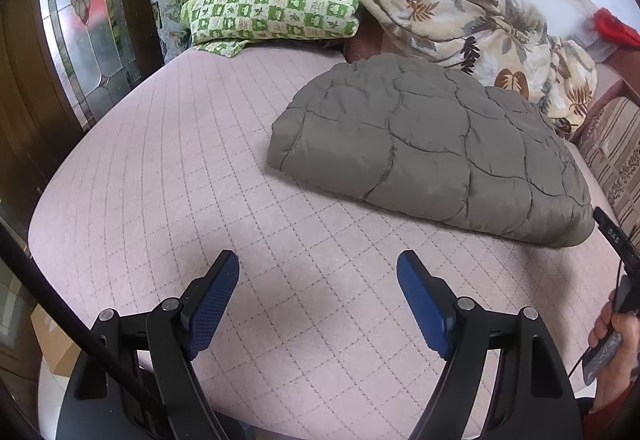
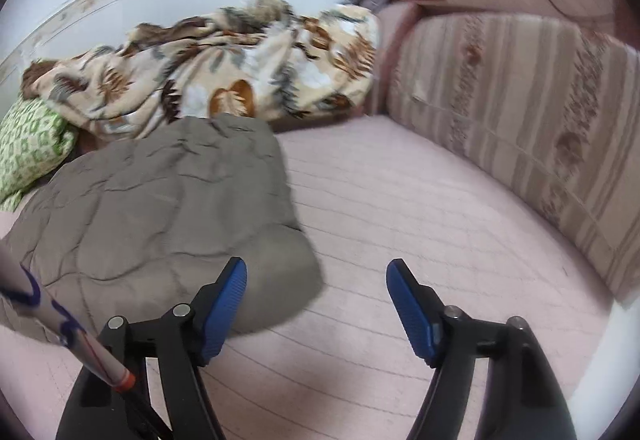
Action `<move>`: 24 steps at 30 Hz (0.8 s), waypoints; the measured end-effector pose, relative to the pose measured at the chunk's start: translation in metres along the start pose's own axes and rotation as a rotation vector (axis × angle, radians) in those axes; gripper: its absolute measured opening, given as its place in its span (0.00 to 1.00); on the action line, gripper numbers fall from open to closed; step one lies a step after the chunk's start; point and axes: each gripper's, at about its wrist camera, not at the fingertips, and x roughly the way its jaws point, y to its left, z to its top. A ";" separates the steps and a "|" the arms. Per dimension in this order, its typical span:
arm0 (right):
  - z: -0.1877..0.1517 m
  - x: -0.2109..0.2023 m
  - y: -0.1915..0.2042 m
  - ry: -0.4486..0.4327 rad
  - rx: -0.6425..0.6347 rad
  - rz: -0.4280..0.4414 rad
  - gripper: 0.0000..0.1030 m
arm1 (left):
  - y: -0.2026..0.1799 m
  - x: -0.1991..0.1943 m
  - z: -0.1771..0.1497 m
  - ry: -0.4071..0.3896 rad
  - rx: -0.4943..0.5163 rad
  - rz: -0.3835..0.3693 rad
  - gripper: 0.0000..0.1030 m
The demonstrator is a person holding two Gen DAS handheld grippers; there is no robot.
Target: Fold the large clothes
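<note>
Two grippers, both spread wide and holding nothing. Landmark: the grey-brown quilted padded garment [image 1: 432,148], already lying as a compact folded bundle on the pale pink quilted mattress cover [image 1: 192,168]. Left of the bundle and nearer the camera, the left gripper [image 1: 318,280] hovering over bare cover, blue pads well clear of the fabric. Beyond the bundle, a green-and-white checked cushion [image 1: 272,0] and a crumpled cream leaf-print blanket [image 1: 460,16], the blanket touching or nearly touching the bundle's far edge. At the bundle's near right corner, the right gripper [image 2: 316,288], its left pad just beside or over the rounded corner [image 2: 280,280], nothing between the jaws; some blur in that view. Probably a finished fold, or one last tidy: best to press stray edges flat, keep pads off the blanket, and lift only a single layer if squaring the corner.
</note>
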 end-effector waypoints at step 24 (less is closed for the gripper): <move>0.000 0.021 -0.017 0.056 0.072 0.051 0.77 | 0.038 0.061 0.049 0.074 -0.125 0.006 0.78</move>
